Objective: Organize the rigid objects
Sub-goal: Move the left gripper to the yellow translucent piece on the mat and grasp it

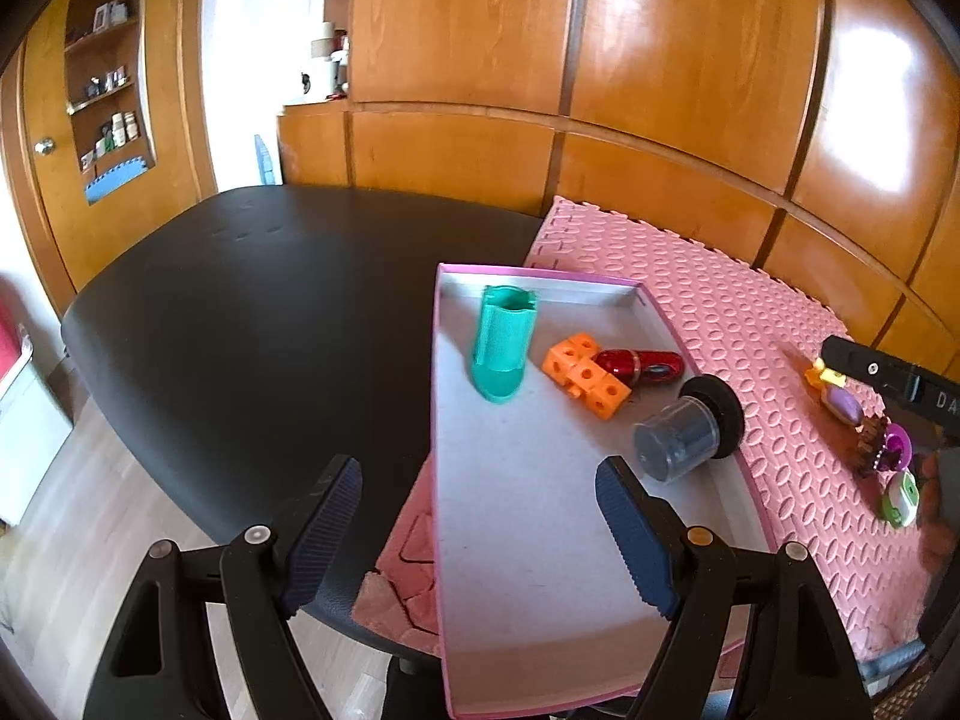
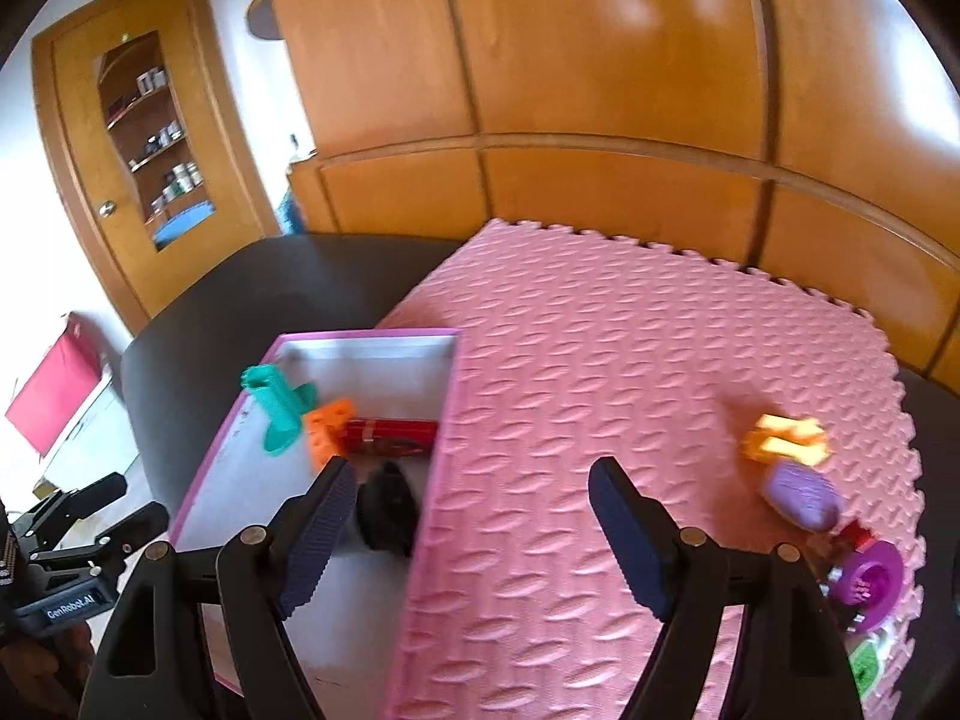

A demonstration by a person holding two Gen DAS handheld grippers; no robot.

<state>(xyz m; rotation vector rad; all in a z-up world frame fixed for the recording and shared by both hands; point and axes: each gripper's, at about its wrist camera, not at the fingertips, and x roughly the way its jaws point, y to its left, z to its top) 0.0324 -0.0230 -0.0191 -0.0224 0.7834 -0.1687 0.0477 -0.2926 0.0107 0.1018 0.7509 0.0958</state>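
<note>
Wood-panelled cupboards close off the back of the room, and in front of them I have a black table (image 1: 240, 300) with a pink foam mat (image 2: 600, 360) spread over its far side; the pink-rimmed tray (image 1: 447, 420) sits on the edge of that mat and I will take it as my landmark. Inside the tray, toward its far end, stands a teal holder (image 1: 501, 345), with orange blocks (image 1: 585, 372) just beside it, a red piece (image 1: 642, 363) touching the blocks, and a dark capped jar (image 1: 690, 435) lying on its side against the wall that faces the mat. Well apart from the tray, out on the mat, a cluster is not yet sorted: a yellow toy (image 2: 786, 435), a lilac oval piece (image 2: 804, 495), a purple ring (image 2: 870, 579) and a small green thing (image 1: 900, 498) I cannot identify. My left gripper (image 1: 480, 534) hangs over the tray's near end, jaws spread, nothing between them. My right gripper (image 2: 471, 540) hangs over the mat just beside the tray, jaws spread wide and empty too. I judge I am between placements, four items stowed. The next move, I think, calls for swinging the right gripper away from the tray toward the cluster, lining the fingers across the yellow toy, the one nearest the tray, and closing gently
</note>
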